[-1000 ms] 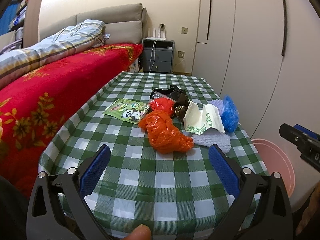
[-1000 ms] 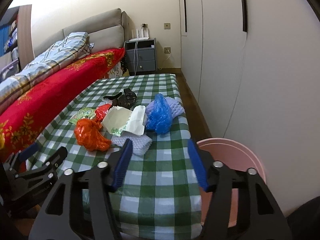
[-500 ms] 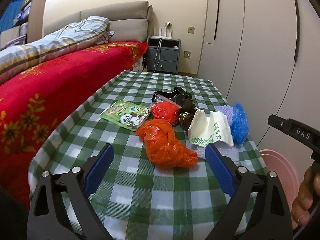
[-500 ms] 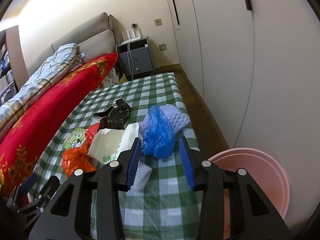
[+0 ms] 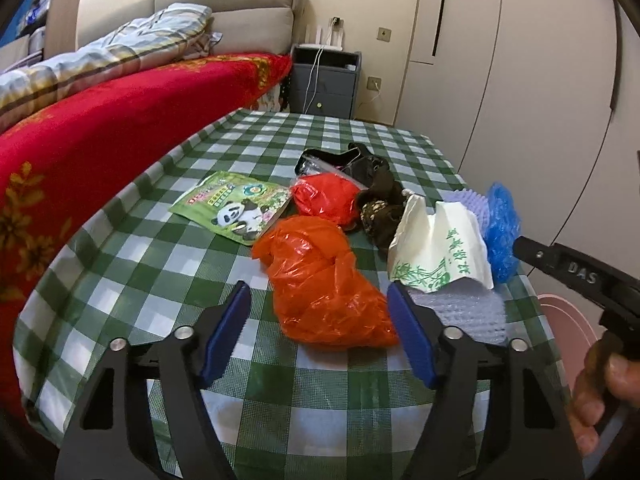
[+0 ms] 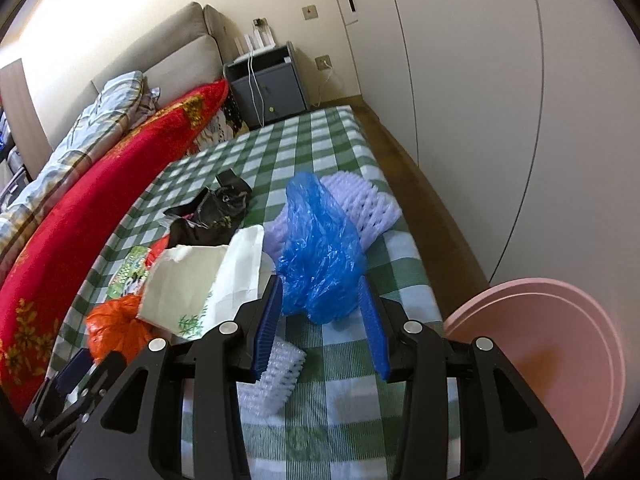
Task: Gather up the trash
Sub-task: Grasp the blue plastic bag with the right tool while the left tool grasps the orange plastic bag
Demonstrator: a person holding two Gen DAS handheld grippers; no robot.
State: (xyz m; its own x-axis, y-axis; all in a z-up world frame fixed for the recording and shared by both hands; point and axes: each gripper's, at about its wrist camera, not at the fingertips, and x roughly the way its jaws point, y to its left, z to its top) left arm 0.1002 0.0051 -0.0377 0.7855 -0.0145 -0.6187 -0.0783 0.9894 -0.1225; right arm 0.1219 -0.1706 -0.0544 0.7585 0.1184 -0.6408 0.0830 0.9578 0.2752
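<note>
Trash lies heaped on the green-checked table (image 5: 120,280). My left gripper (image 5: 318,300) hovers low over the cloth with its jaws closing. The near end of an orange plastic bag (image 5: 320,280) lies between its pads; the right pad brushes the bag and the left one stands apart from it. My right gripper (image 6: 320,284) is open and half narrowed. The near end of a crumpled blue plastic bag (image 6: 320,248) sits between its tips, not visibly squeezed. A pink bin (image 6: 540,360) stands on the floor beside the table's right edge.
Also in the heap are a white paper bag (image 5: 436,240) with green print, a panda packet (image 5: 236,208), a red bag (image 5: 324,196), dark wrappers (image 5: 376,184) and purple foam netting (image 6: 360,200). A red-blanketed bed (image 5: 80,140) runs along the left, with wardrobe doors on the right.
Both grippers came forward and down toward the heap. The left jaws narrowed around the orange bag. The right jaws narrowed a little and reached the blue bag.
</note>
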